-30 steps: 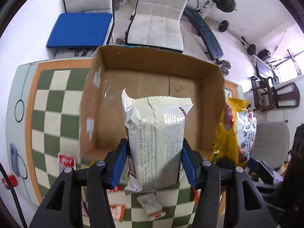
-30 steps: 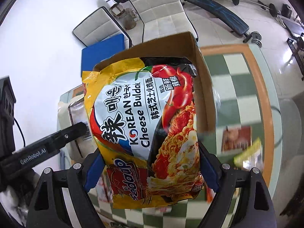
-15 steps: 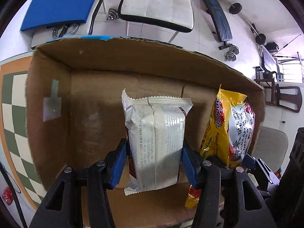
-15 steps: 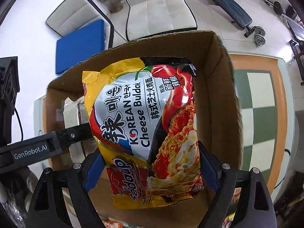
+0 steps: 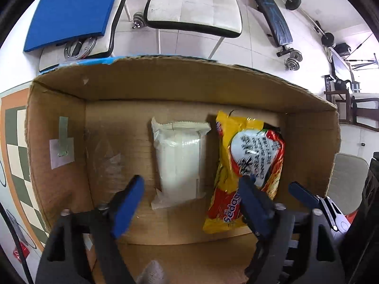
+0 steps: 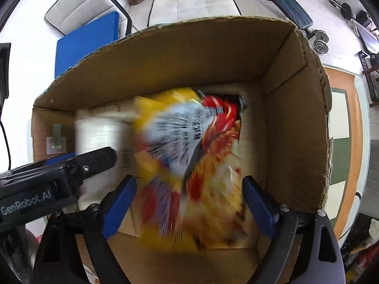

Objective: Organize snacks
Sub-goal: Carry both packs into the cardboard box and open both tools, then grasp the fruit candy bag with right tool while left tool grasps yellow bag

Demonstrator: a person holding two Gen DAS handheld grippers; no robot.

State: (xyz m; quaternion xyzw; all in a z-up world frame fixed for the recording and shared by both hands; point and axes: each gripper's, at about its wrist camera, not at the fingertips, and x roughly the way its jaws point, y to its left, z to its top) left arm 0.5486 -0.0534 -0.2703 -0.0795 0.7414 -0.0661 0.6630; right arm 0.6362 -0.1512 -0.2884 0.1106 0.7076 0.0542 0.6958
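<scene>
A brown cardboard box (image 5: 180, 82) fills both views. A white snack pack (image 5: 181, 163) lies on the box floor in the left wrist view, apart from my open left gripper (image 5: 191, 203) above it. A yellow and red noodle packet (image 5: 246, 165) lies next to it on the right. In the right wrist view the noodle packet (image 6: 194, 165) is blurred and sits between the spread fingers of my open right gripper (image 6: 189, 206). The white snack pack (image 6: 99, 139) shows to its left, partly behind the left gripper's body.
The box (image 6: 298, 123) stands on a green and white checkered table (image 5: 14, 130). Beyond it on the floor are white chairs (image 5: 194, 2), one with a blue cushion (image 5: 71, 11), and a weight bench (image 5: 272, 11). A small red packet (image 5: 20, 253) lies on the table at the left.
Both grippers moved over the box and opened. The white pack and the noodle packet left the fingers and dropped to the box floor, side by side.
</scene>
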